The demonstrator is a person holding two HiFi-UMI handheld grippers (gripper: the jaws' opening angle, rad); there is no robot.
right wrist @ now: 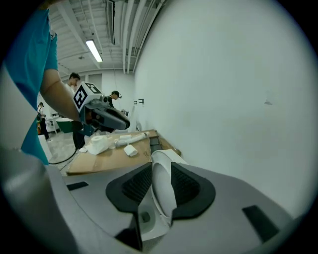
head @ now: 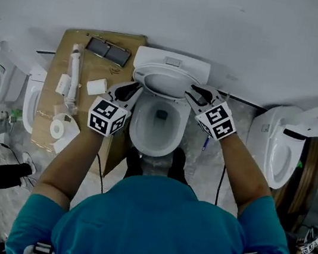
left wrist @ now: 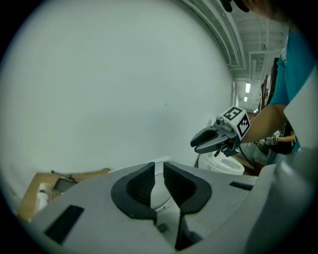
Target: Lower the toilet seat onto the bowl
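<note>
The right gripper [right wrist: 161, 168] is held with its jaws moderately apart, and the rim of the toilet seat [head: 165, 83] is taken between its pads [right wrist: 140, 183]. The rim fills nearly the whole gap and the pads are seen just beside it on either side. The left gripper [left wrist: 159, 166] is held with its jaws only narrowly parted. A white part of the toilet is glimpsed through the slit, and nothing is clamped there. From the head view, the left gripper is placed at the seat's left edge and the right gripper at its right edge.

The seat is raised, leaned back towards the tank [head: 172, 64], with the bowl [head: 155, 144] left uncovered below it. A sheet of cardboard [head: 45, 116] is laid beside the toilet on the left, with a roll of tape [head: 57, 129], a long white tube [head: 73, 76] and a dark flat item [head: 108, 51] scattered on it. Another toilet [head: 285, 147] is seen to the right. A plain pale wall [head: 225, 20] is found behind everything.
</note>
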